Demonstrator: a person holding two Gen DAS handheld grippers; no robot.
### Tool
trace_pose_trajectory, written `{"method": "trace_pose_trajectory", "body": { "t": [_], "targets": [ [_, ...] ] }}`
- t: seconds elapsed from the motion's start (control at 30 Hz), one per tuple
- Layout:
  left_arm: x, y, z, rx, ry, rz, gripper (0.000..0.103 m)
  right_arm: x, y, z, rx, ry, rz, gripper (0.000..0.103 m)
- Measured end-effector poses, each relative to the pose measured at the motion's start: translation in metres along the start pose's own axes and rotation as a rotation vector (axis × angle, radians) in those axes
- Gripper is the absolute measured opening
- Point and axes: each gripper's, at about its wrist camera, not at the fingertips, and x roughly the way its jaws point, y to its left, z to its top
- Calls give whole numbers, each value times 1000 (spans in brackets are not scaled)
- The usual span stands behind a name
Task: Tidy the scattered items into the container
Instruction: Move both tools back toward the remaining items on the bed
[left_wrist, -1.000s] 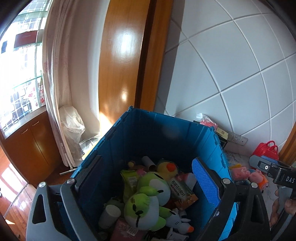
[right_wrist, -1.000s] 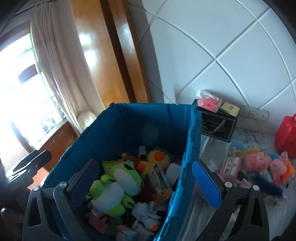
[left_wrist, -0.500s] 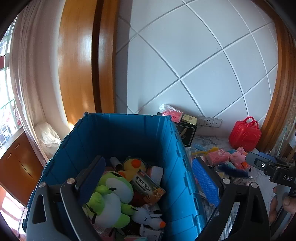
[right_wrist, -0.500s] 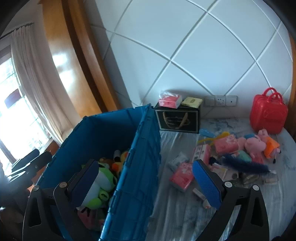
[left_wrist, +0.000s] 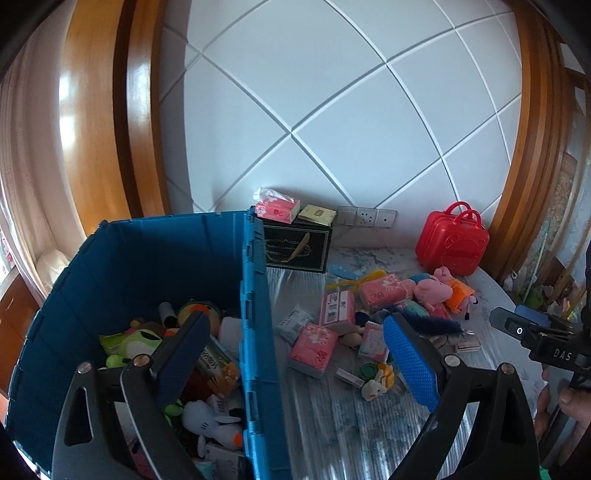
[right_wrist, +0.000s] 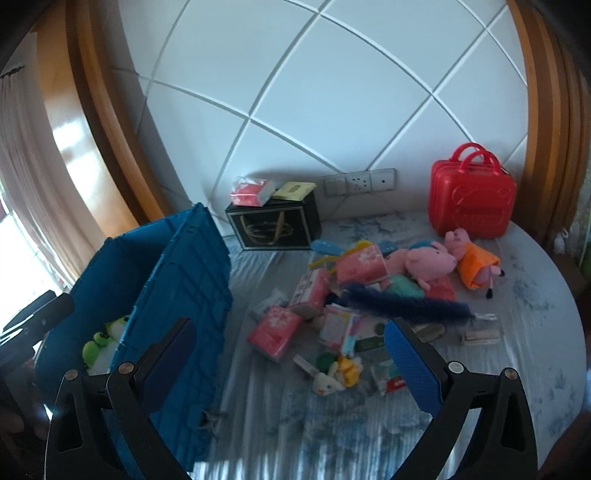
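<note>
Left gripper (left_wrist: 295, 354): fingers spread wide, nothing between them, hanging above the blue crate's (left_wrist: 255, 332) right wall, so one finger sits over the crate contents and the other over the table (left_wrist: 332, 424). Right gripper (right_wrist: 291, 365): also wide and empty, held above the table just right of the crate, aimed at the loose pile. Likely both are lined up for the next pick.

Crate sits at the table's left edge, already partly filled: green frog plush (left_wrist: 142, 338), white bunny plush (left_wrist: 207, 417), a snack box (left_wrist: 218, 365), others hard to make out.

Left to tidy, mid-table: pink tissue pack (right_wrist: 274, 332) nearest the crate, small bunny toy (right_wrist: 327, 382) and yellow toy (right_wrist: 349, 367) nearest the right gripper, dark blue feather (right_wrist: 402, 304) lying across the heap, pig plush (right_wrist: 428, 262), second pig in orange dress (right_wrist: 474, 262) toward the right edge.

At the back edge by the wall: black box (right_wrist: 275, 229) with a tissue pack on top, red toy suitcase (right_wrist: 471, 199). Cannot tell whether these count as scatter.

Judgement: task is partway; tissue pack or bunny toy are the easiest next grabs.
</note>
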Motion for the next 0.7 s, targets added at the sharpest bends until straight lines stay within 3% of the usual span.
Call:
{"method": "trace_pose_trajectory", "body": {
  "t": [0.37, 0.5, 0.7],
  "targets": [
    [93, -79, -28, 0, 140, -65, 96, 65, -120, -47, 17, 203, -91, 103],
    [146, -94, -43, -20, 203, -62, 96, 102, -143, -71, 6, 290, -99, 103],
    [227, -120, -69, 32, 314, -50, 96, 152, -167, -102, 7, 405, -93, 103]
  ]
}}
